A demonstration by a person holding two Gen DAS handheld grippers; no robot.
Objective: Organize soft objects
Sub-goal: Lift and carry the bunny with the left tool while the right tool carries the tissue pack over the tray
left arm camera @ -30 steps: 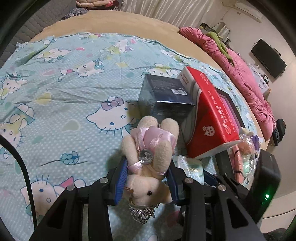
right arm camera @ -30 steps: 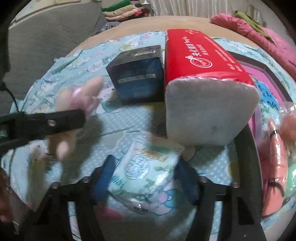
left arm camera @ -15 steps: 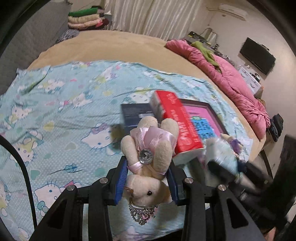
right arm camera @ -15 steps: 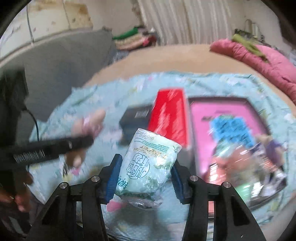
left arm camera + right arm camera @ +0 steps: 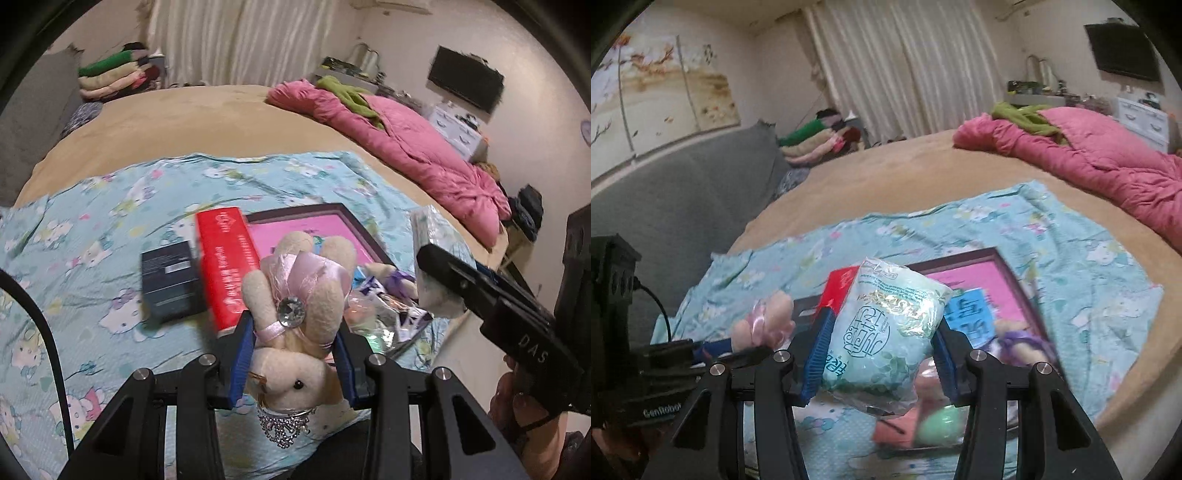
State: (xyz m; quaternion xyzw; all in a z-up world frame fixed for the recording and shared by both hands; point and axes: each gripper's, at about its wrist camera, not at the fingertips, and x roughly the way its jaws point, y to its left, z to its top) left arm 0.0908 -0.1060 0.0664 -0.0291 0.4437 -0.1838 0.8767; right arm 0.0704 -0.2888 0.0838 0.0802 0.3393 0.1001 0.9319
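Observation:
My left gripper (image 5: 295, 347) is shut on a cream plush bunny (image 5: 295, 295) with a pink bow and a gem, held well above the bed. My right gripper (image 5: 881, 354) is shut on a pale green tissue pack (image 5: 886, 332), also lifted. The right gripper's body (image 5: 498, 306) and the pack (image 5: 430, 251) show at the right of the left wrist view. The bunny (image 5: 764, 325) and left gripper show at the left of the right wrist view.
On the blue cat-print sheet (image 5: 92, 258) lie a red tissue box (image 5: 225, 273), a dark blue box (image 5: 170, 280), and a pink tray (image 5: 295, 229) holding wrapped soft toys (image 5: 384, 306). A pink quilt (image 5: 406, 147) lies at the far right. Folded clothes (image 5: 110, 77) are stacked beyond the bed.
Both grippers have risen high above the bed with their loads. The boxes and tray now look smaller and farther below.

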